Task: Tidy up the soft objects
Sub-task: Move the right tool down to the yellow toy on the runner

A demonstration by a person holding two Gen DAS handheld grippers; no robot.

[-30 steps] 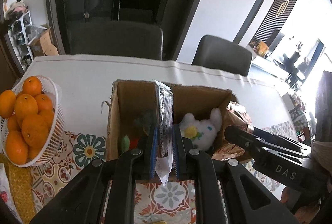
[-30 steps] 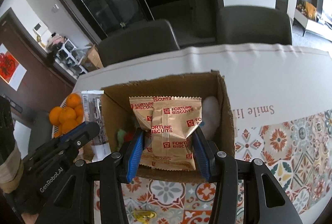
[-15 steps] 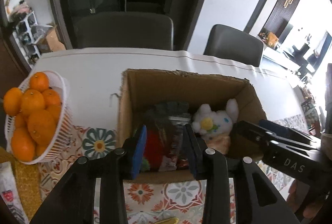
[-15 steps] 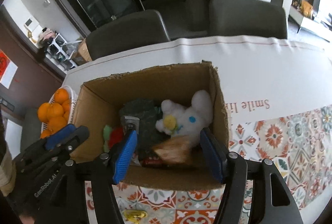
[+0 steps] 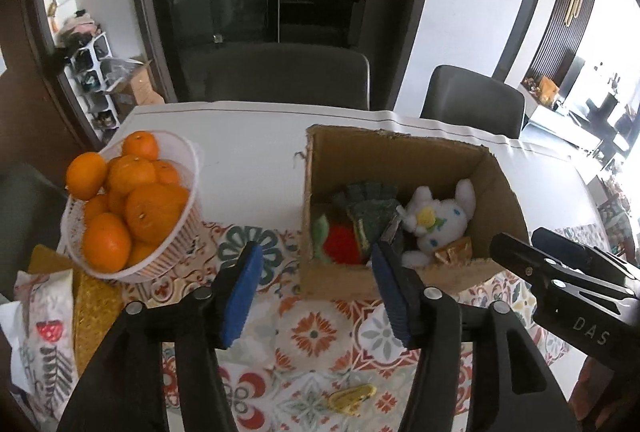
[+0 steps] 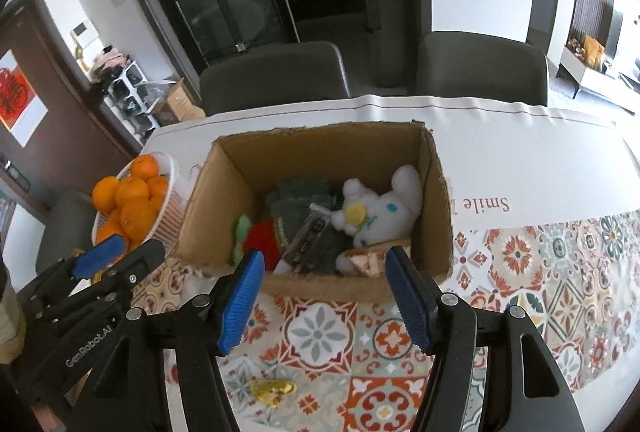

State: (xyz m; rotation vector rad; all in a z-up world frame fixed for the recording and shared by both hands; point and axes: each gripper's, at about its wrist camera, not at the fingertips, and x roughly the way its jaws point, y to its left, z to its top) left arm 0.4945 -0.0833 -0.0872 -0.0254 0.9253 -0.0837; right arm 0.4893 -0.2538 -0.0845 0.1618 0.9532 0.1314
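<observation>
Both snack packs now lie dropped in the cardboard box (image 6: 224, 208) mid-frame beside the white plush (image 6: 380, 212), left gripper (image 5: 316, 296) jaws just opening wide and empty, right gripper (image 6: 324, 304) wide and empty too, drop-off looks done.

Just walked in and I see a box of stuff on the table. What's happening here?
A person with a handheld gripper in each hand is packing soft things into the cardboard box. The left gripper and right gripper both hang empty before the box; the left jaws have just been opening. Inside lie a white plush toy, a clear packet, a biscuit pack, a red and green plush and dark green cloth. A basket of oranges stands beside it.
</observation>
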